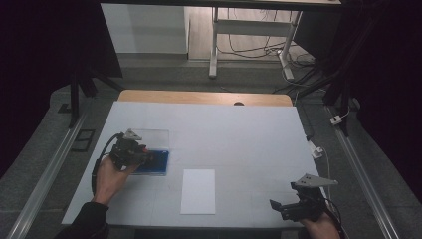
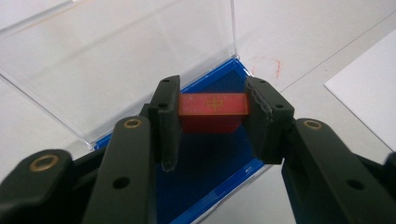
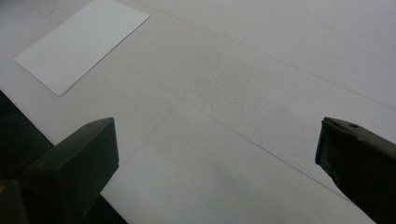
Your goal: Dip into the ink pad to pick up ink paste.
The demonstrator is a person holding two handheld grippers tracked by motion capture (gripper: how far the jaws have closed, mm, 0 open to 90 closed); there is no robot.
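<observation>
Gripping a red block [image 2: 212, 112] between its jaws over the blue box [image 2: 205, 163], whose base they partly hide, left tongs [image 2: 212, 122]; right tongs [image 3: 217, 154], open over bare table [image 3: 261, 79].

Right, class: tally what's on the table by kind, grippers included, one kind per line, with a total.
Grippers: 2, the left gripper and the right gripper
Red blocks: 1, the red block between the left gripper's jaws
Blue cases with clear lids: 1, the blue case, lid open
White sheets: 1, the white sheet
Total: 5
</observation>
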